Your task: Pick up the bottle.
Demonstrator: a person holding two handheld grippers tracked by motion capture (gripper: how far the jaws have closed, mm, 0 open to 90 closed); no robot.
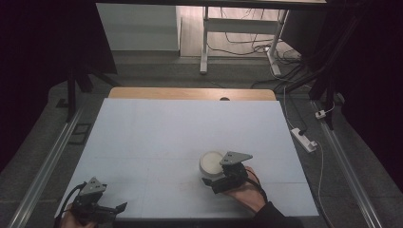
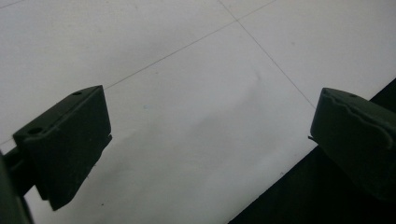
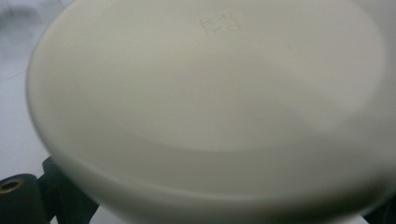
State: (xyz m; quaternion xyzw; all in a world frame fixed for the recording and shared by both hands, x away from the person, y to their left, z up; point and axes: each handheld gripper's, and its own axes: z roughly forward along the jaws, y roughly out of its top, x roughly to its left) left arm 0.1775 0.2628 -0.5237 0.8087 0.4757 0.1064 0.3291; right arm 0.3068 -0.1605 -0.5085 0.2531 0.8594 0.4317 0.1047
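A cream-white round bowl (image 1: pixel 211 162) stands on the white table mat (image 1: pixel 180 128), right of centre and near the front. In the right gripper view the bowl (image 3: pixel 210 93) is very close and shows a small embossed mark on its flat face. My right gripper (image 1: pixel 212 178) is right up against its near side. The jaws stand wide apart, low on either side of the bowl, and their tips are hidden behind it. My left gripper (image 1: pixel 121 207) rests at the front left corner of the mat. In its own view the left gripper (image 2: pixel 210 135) is open over bare mat.
The mat's front edge (image 2: pixel 280 186) runs close under the left gripper. A wooden table edge (image 1: pixel 190 93) shows past the mat. On the floor beyond lie a desk frame (image 1: pixel 204 42), loose cables and a power strip (image 1: pixel 304 139); metal rails flank the table.
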